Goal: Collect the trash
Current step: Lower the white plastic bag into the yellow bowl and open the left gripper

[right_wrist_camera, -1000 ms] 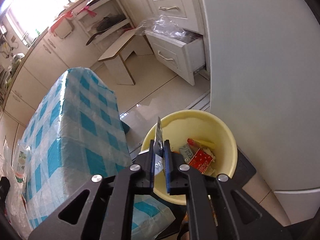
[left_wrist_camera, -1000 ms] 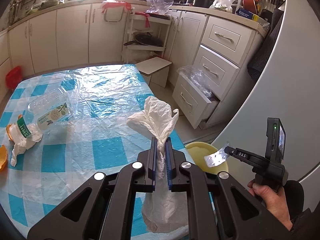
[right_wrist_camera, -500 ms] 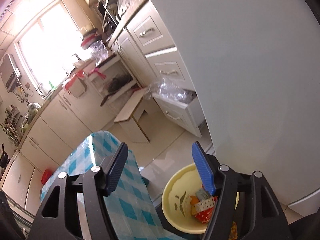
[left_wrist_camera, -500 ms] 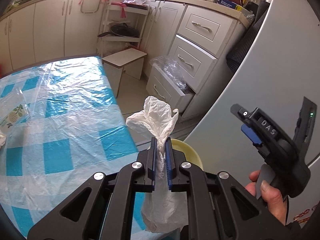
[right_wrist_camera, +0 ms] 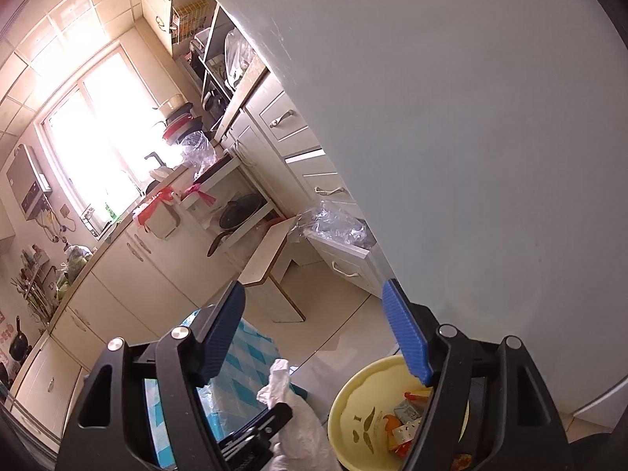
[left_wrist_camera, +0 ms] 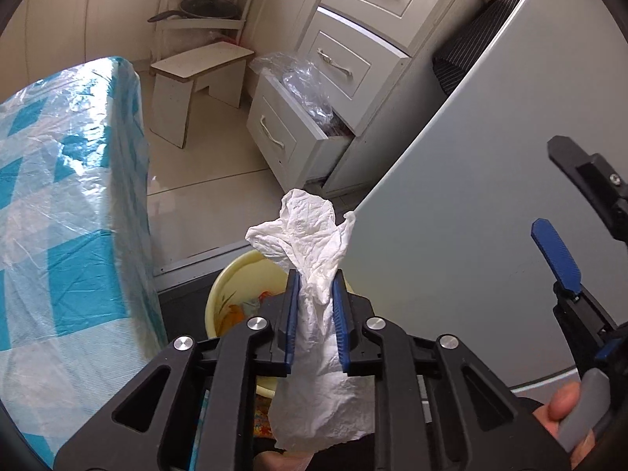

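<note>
A crumpled white tissue stands between the blue pads of my left gripper, whose jaws are opening; the pads still touch the tissue. Straight below it sits a yellow bowl holding colourful wrappers. In the right wrist view the tissue and left gripper hang beside the bowl's rim. My right gripper is open, its jaws still widening, with nothing between them. It is also in the left wrist view as the right gripper, raised beside the bowl.
The blue-checked table under clear plastic ends just left of the bowl. A grey fridge side rises close on the right. Beyond are an open drawer with a clear bag and a low stool. A person's hand grips the right handle.
The left gripper carried the tissue from over the table to above the yellow bowl and its pads parted a little. The right gripper dropped its silver wrapper, opened wide, and rose, tilting upward.
</note>
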Available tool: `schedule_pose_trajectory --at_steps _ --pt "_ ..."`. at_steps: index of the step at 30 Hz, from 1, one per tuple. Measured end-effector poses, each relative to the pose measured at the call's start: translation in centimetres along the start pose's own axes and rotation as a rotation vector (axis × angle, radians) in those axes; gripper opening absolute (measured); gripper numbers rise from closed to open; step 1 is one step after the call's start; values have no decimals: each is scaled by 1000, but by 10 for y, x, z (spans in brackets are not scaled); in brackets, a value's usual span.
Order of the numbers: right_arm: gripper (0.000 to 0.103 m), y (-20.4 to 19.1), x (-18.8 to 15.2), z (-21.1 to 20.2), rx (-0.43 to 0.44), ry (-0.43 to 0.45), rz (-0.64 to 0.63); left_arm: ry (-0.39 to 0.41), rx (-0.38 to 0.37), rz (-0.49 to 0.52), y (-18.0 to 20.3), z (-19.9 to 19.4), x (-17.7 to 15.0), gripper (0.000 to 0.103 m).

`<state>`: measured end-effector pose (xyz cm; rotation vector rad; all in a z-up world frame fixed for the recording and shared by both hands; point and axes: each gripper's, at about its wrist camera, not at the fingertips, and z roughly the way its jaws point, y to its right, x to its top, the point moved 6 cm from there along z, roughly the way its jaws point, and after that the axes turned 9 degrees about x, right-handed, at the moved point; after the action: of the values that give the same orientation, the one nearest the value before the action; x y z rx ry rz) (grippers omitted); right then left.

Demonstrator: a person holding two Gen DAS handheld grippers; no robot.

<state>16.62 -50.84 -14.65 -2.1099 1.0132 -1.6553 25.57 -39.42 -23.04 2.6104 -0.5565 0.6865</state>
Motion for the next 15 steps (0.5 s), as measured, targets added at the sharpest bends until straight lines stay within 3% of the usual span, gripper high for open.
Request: schedule_pose_trajectory --at_steps 4,12,15 --pt "70 4 2 -4 0 7 17 -19 1 -13 5 12 0 38" --pt "71 5 0 -4 0 3 29 8 7 -26 -7 -7 3 46" --pt "72 2 -2 -1 2 -9 21 38 27 -26 -17 -24 3 54"
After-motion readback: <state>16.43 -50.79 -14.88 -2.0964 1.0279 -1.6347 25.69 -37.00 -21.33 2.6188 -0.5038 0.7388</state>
